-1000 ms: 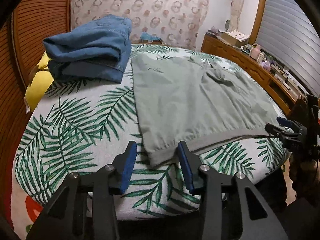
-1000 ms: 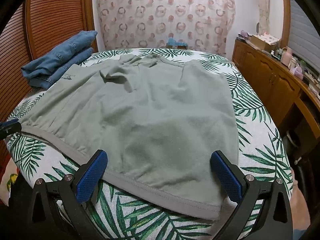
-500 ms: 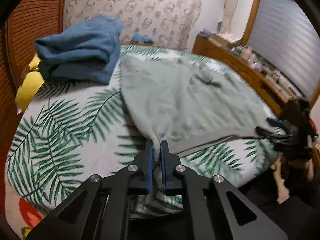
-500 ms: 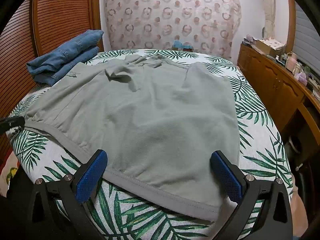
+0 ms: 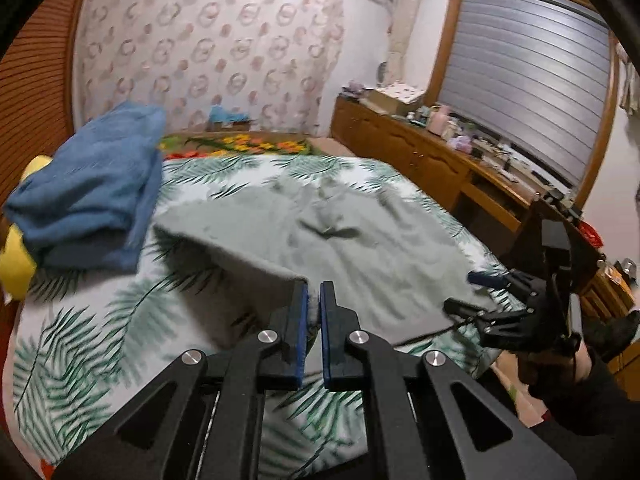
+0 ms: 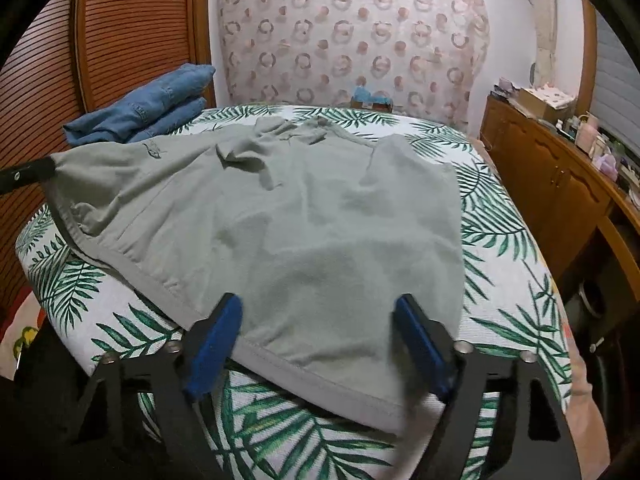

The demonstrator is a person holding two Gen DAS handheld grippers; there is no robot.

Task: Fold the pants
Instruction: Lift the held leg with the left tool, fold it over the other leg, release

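Grey-green pants (image 6: 300, 220) lie spread on a bed with a palm-leaf sheet (image 6: 500, 260), waistband toward me. My left gripper (image 5: 314, 296) is shut on the waistband's left corner and holds it raised off the sheet, so the pants (image 5: 360, 232) tent up from that corner. In the right wrist view that raised corner hangs from the left gripper's dark tip (image 6: 50, 168). My right gripper (image 6: 318, 302) straddles the waistband's right end; its jaws are closing with the cloth between the blue pads, which stand apart. The right gripper (image 5: 464, 291) also shows at the bed's right edge.
Folded blue jeans (image 5: 92, 192) sit at the bed's far left on something yellow (image 5: 12, 264). A cluttered wooden cabinet (image 5: 420, 160) runs along the right side of the bed. Slatted wooden doors (image 6: 132, 40) stand behind the jeans (image 6: 152, 112).
The left gripper shut on the waistband corner and rose, pulling the cloth up off the sheet. The right gripper's fingers have drawn closer together around the other end.
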